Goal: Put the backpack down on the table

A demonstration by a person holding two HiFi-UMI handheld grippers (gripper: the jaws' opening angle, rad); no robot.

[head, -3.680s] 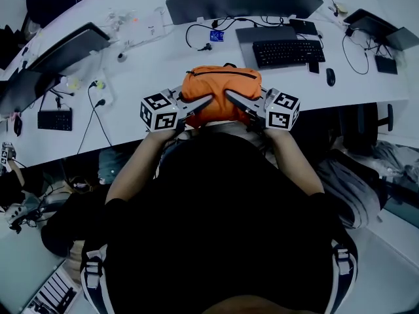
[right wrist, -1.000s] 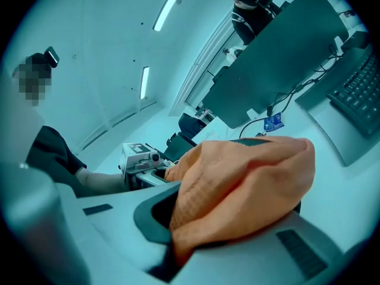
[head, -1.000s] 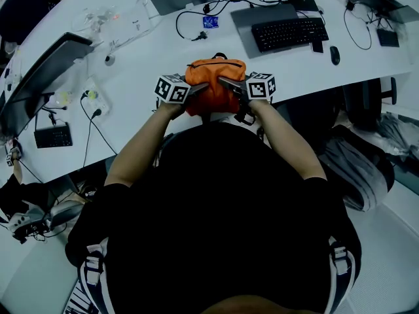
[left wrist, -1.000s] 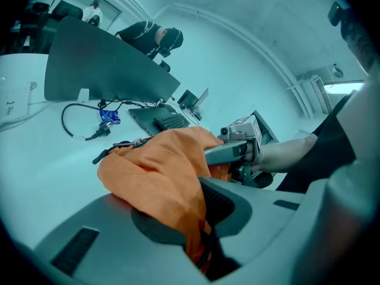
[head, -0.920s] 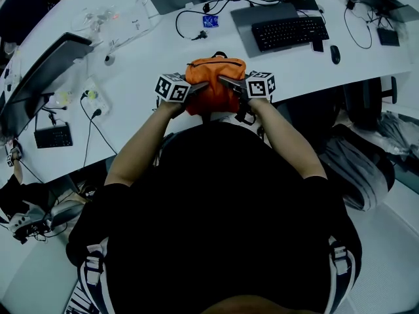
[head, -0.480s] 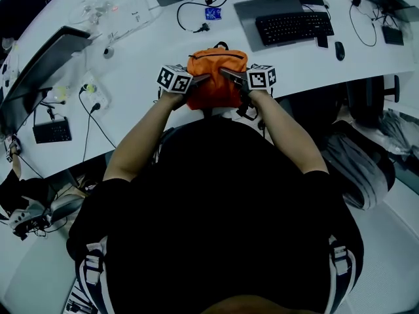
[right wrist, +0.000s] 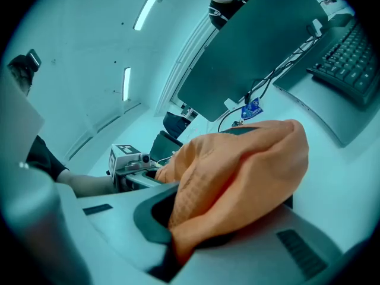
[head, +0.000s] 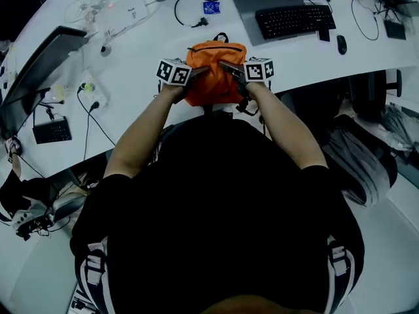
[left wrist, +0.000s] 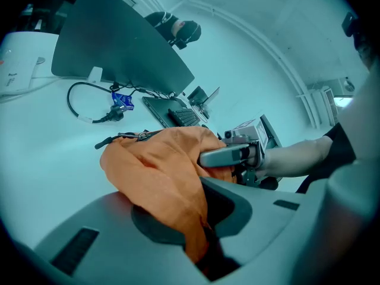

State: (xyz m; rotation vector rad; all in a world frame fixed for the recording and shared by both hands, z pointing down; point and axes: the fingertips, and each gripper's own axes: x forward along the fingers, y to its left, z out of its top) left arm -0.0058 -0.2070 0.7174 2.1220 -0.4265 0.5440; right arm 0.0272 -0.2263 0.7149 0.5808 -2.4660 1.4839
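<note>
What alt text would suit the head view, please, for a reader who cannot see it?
From above, a person holds an orange fabric backpack between the left gripper and right gripper, each shut on its cloth, at the near edge of a curved white table. A black keyboard lies beyond.

I see the backpack (head: 215, 80) between my two grippers, pinched by the fingers of the left gripper (head: 201, 72) on one side and of the right gripper (head: 226, 65) on the other, at the worktop's (head: 150, 51) near edge. Beyond the fingers lies a cable (head: 190, 8) and, behind it, a monitor (left wrist: 119, 46). Ahead and right of the right fingers lie a keyboard (head: 294, 19) and, to its right, a mouse (head: 341, 44).
</note>
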